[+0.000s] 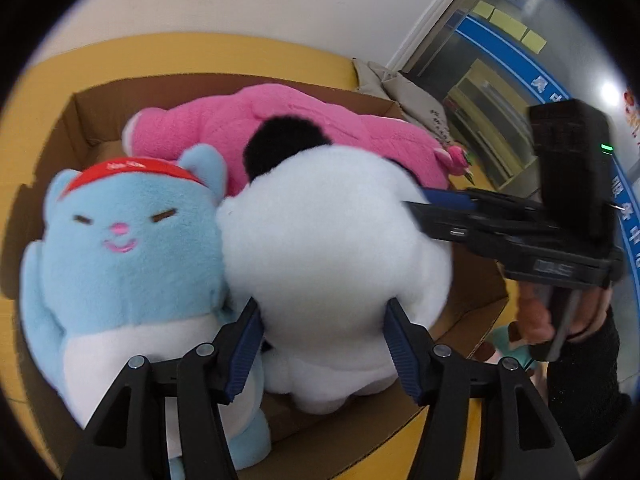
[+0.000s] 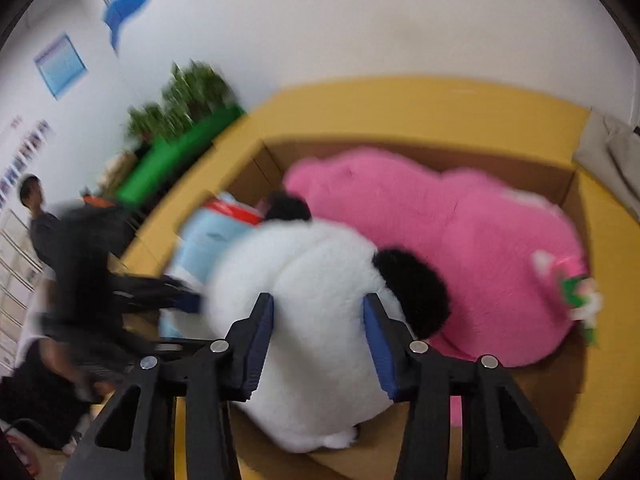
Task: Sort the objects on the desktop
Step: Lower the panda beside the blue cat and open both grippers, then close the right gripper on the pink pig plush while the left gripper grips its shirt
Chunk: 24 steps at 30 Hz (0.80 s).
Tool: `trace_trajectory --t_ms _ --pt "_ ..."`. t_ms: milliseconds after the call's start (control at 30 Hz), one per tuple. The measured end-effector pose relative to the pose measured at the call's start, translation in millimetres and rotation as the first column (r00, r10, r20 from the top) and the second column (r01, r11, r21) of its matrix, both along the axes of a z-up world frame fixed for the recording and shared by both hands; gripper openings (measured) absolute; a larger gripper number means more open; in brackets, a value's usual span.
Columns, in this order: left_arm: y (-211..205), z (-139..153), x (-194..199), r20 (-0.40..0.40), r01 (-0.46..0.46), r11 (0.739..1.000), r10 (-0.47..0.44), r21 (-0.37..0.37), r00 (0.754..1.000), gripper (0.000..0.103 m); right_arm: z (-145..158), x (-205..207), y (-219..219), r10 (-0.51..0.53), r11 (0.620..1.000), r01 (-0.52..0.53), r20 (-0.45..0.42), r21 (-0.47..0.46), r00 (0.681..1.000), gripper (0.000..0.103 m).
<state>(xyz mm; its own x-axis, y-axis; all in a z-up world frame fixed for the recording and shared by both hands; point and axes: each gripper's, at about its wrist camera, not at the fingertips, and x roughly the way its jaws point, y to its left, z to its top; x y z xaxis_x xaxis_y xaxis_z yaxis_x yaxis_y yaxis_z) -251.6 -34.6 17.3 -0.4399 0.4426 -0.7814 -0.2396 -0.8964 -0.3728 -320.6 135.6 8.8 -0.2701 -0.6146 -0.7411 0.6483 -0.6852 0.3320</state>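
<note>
Right, both grippers are on the panda now.
Where it sits: white fluffy panda plush with black ears [image 1: 332, 248] is in the open brown cardboard box [image 1: 96, 108], wedged between the light-blue plush cat with a red cap [image 1: 128, 248] and the big pink plush bear [image 1: 304, 128].
Left gripper [image 1: 324, 344]: jaws part open, blue pads pressed into the panda's white fur from either side, so it grips the panda.
Right gripper [image 2: 320, 344]: pads sunk into the fur on both flanks too, a second hold on the same toy; in the left view it comes in from the right side.
Which way it points: the panda stands roughly upright, long axis running from the box floor up to the ears, back of the head toward both cameras; its face is hidden.
Risk one: soft pile gives way, so a pinch on fur alone could slide off.
Risk two: with the blue cat touching the panda's side, it could be dragged or tipped along.
Risk three: two holds pulling unevenly would twist the toy against the box wall.
</note>
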Motion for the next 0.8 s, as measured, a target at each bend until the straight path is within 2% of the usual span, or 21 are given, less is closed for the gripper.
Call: trace_trajectory --t_ms 67,167,233,300,333,367,400,433,500,600,700,800 --pt "-0.6 16.3 8.2 -0.055 0.006 1.000 -0.006 -0.008 0.998 0.056 -16.7 -9.6 6.6 -0.028 0.997 0.032 0.066 -0.063 0.997 0.050" --pt "6.9 41.6 5.5 -0.146 0.019 0.998 -0.026 -0.052 0.989 0.056 -26.2 -11.4 10.3 -0.026 0.996 0.034 0.108 -0.079 0.994 0.049" --pt "18.2 32.6 -15.0 -0.109 0.006 0.993 -0.019 -0.116 0.994 0.056 -32.7 -8.3 12.4 -0.027 0.996 0.038 0.131 -0.085 0.991 0.050" --pt "24.2 6.6 -29.3 -0.056 0.022 0.985 -0.032 -0.169 0.998 0.059 -31.1 -4.5 18.9 -0.047 0.992 0.062 0.138 -0.107 0.989 0.050" --pt "24.0 -3.0 -33.5 -0.042 0.024 0.985 -0.032 -0.173 0.999 0.066 -28.5 -2.7 22.0 -0.062 0.991 0.077 0.135 -0.110 0.989 0.051" --pt "21.8 -6.5 -34.9 -0.037 0.021 0.987 -0.027 -0.161 0.999 0.068 -23.0 0.4 25.7 -0.082 0.991 0.093 0.122 -0.092 0.989 0.055" --pt "18.6 -8.3 -33.7 -0.033 0.021 0.988 -0.026 -0.154 0.999 0.068 -16.2 7.6 32.2 -0.094 0.992 0.102 0.113 -0.069 0.989 0.072" --pt "17.2 -9.9 -32.5 -0.029 0.024 0.987 -0.029 -0.156 0.999 0.068 -7.7 16.1 40.5 -0.103 0.992 0.109 0.100 -0.057 0.990 0.080" --pt "19.6 -12.9 -30.6 -0.024 0.035 0.981 -0.041 -0.189 0.999 0.068 19.2 38.3 68.9 -0.112 0.988 0.116 0.045 -0.105 0.993 0.083" --pt "23.8 -14.7 -31.7 -0.010 0.031 0.976 -0.035 -0.216 0.999 0.069 66.3 80.4 122.5 -0.168 0.973 0.156 -0.056 -0.173 0.984 0.099" --pt "22.8 -14.6 -29.8 -0.016 0.022 0.977 -0.026 -0.212 1.000 0.070 97.8 119.1 154.5 -0.231 0.964 0.209 -0.136 -0.162 0.963 0.103" --pt "18.7 -7.6 -26.5 -0.018 0.003 0.984 -0.006 -0.177 1.000 0.071 86.1 162.7 182.5 -0.247 0.969 0.243 -0.151 -0.041 0.957 0.103"
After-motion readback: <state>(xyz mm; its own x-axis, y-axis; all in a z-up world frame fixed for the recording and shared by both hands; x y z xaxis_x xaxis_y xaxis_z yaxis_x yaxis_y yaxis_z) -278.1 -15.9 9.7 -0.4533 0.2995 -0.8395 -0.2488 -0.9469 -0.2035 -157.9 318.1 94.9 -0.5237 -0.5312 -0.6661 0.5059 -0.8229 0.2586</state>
